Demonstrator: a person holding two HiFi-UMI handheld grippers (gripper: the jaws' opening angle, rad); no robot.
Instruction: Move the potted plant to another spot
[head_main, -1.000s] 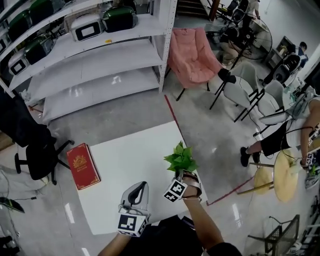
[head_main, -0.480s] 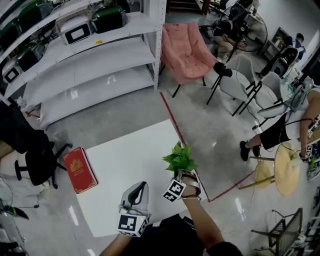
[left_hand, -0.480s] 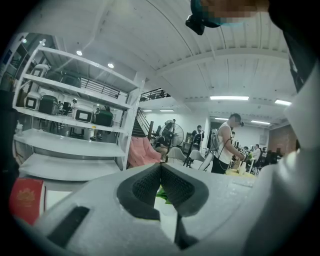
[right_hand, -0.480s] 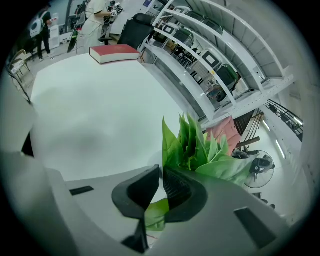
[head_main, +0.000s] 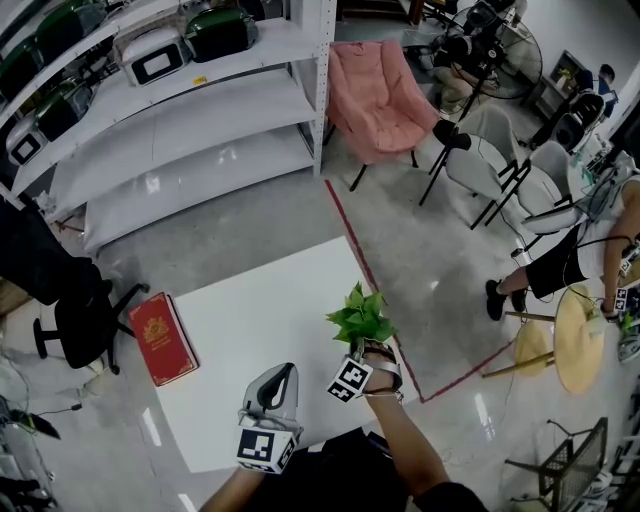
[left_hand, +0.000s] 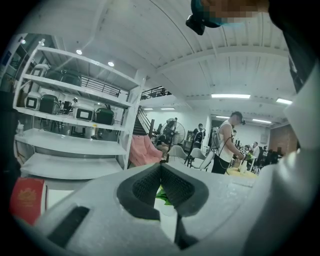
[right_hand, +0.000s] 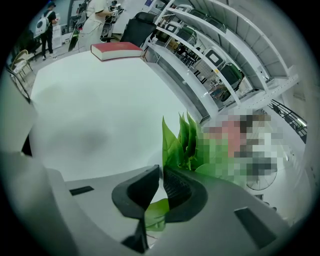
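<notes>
The right gripper (head_main: 373, 352) has its jaws closed on the potted plant (head_main: 361, 318) just below the green leaves, at the right-hand edge of the white table (head_main: 260, 300), lower centre of the head view. No view shows whether the plant rests on the table. The left gripper (head_main: 280, 376), lower left of it, has its jaws together with nothing between them. A red book (head_main: 165, 338) lies at the table's left edge.
</notes>
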